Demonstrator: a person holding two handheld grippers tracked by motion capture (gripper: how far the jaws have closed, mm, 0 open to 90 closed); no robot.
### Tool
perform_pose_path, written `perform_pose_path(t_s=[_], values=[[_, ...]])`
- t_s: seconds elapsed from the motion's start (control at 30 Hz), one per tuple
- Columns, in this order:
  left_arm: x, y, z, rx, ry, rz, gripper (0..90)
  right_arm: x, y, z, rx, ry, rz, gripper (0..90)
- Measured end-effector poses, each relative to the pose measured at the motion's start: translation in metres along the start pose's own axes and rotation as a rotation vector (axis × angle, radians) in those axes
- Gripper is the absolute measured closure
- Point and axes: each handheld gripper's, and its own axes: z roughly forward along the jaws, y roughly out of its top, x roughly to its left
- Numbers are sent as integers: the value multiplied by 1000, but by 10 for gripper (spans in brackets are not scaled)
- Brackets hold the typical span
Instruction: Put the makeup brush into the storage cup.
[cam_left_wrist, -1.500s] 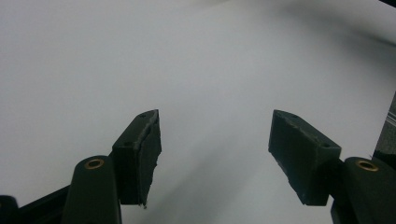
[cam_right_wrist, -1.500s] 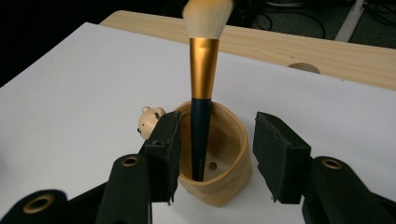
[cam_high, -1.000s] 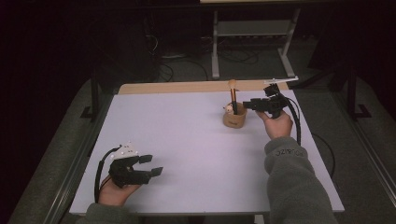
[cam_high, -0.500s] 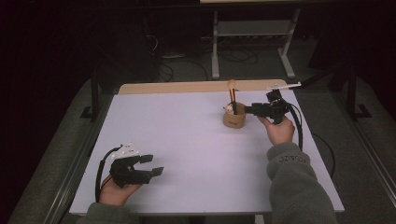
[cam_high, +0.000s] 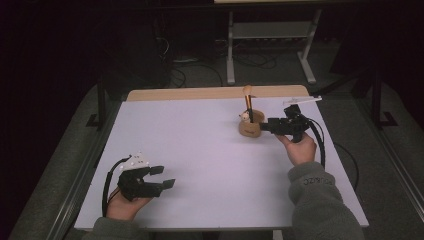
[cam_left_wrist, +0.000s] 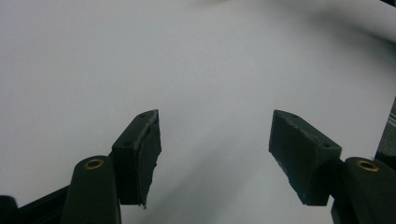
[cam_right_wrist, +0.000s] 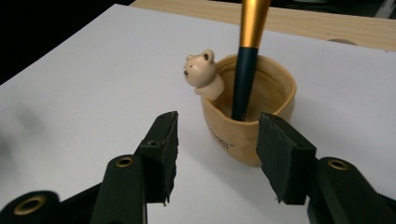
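tan ceramic cup (cam_right_wrist: 250, 123) with a bear figurine (cam_right_wrist: 201, 72) is holding a brush (cam_right_wrist: 247, 56) upright; right hand-held gripper (cam_right_wrist: 217, 154), jaws just opening, is closing in beside it, next straddling the cup's wall. left hand-held gripper (cam_high: 157, 181) is idling spread, well apart.

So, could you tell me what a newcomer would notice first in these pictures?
Probably the tan cup with a little bear figure on its rim, far right on the white table, a brush standing in it. The right gripper is beside the cup, open; the left gripper rests open near the front left.
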Motion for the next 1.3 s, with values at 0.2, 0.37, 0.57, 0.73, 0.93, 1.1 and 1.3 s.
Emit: perform_pose_path(t_s=[0.2,0.37,0.57,0.73,0.93,1.1,1.3], values=[[0,0,0,-3,2,-5,339,11,-8,-3,15,10,-32,443],[-1,0,0,-5,2,-7,339,17,-13,-6,10,20,-41,409],[-1,0,0,-6,3,-9,338,25,-19,-9,11,25,-59,386],[0,-1,0,-4,6,-12,338,29,-25,-9,7,35,-67,366],[0,-1,0,-1,6,-10,336,34,-29,-11,14,32,-86,357],[1,-1,0,-3,7,-12,335,36,-33,-12,11,37,-85,354],[1,-1,0,-3,7,-14,333,39,-38,-13,17,39,-91,348]])
